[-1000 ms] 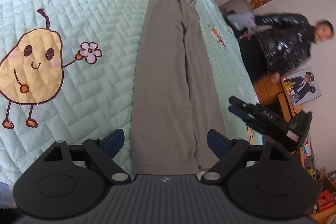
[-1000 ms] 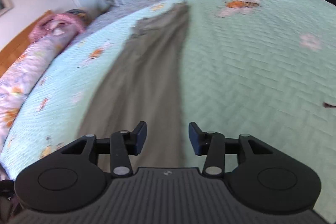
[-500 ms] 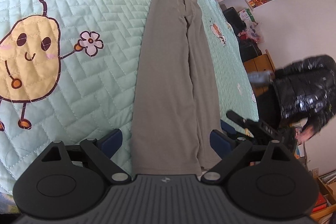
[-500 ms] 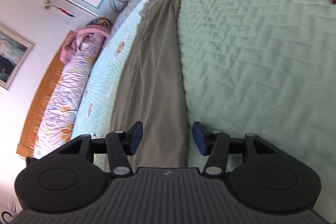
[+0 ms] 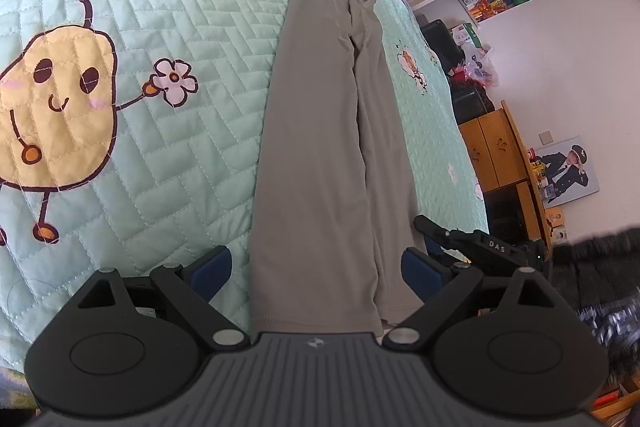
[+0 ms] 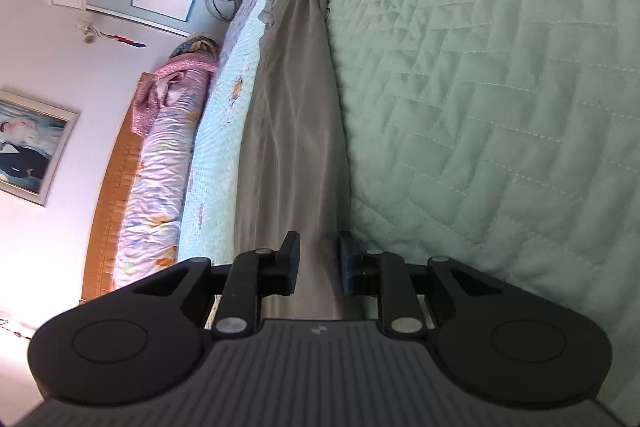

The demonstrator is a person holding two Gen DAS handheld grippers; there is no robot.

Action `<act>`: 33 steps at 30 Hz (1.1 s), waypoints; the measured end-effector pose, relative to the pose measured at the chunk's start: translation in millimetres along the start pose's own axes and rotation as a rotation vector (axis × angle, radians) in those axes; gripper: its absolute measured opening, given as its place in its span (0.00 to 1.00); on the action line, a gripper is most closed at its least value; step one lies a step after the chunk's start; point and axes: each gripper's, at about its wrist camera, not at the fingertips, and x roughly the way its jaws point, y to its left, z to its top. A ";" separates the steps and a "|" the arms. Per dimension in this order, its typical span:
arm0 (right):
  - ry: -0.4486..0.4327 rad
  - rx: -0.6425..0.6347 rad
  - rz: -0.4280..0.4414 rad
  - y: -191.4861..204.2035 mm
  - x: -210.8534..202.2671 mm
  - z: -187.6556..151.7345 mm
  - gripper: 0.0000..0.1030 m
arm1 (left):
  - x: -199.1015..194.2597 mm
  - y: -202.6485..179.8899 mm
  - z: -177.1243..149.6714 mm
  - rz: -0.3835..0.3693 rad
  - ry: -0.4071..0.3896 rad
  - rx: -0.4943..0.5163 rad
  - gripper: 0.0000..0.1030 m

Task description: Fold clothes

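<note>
Long grey pants (image 5: 320,147) are lying flat on the green quilt (image 5: 160,7) of the bed, stretching from the near edge away to the far end. The left claw (image 5: 316,271) is sitting wide open over the near hem, its blue pads on either side of the cloth and not touching it. The right claw (image 6: 319,263) has just been closing and is standing narrow around the right edge of the pants, but the pads are not squeezing the cloth yet.
</note>
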 end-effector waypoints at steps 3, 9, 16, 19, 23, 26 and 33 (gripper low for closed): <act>-0.005 0.035 0.019 -6.2 -1.4 0.5 0.17 | 0.0 -0.2 -0.5 -0.001 -0.001 0.001 0.92; -0.040 0.029 -0.014 -6.9 -9.5 -4.1 0.01 | 1.2 -1.0 -0.9 -0.004 -0.005 0.011 0.95; -0.123 -0.169 -0.219 29.0 -33.8 -27.3 0.00 | 1.6 -1.8 -0.2 0.001 0.001 0.013 0.96; -0.107 -0.171 -0.252 23.6 -24.0 -25.9 0.01 | 2.3 -3.4 1.7 0.005 0.010 0.016 0.96; -0.104 -0.157 -0.230 17.6 -20.1 -21.9 0.01 | 1.8 -4.1 1.5 0.006 0.012 0.027 0.96; -0.097 -0.132 -0.197 16.0 -24.1 -17.4 0.08 | 0.4 -7.5 3.0 0.017 0.020 0.023 0.96; -0.175 -0.232 -0.275 43.7 -32.4 -7.0 0.35 | -2.4 -24.8 4.0 0.078 0.005 0.097 0.95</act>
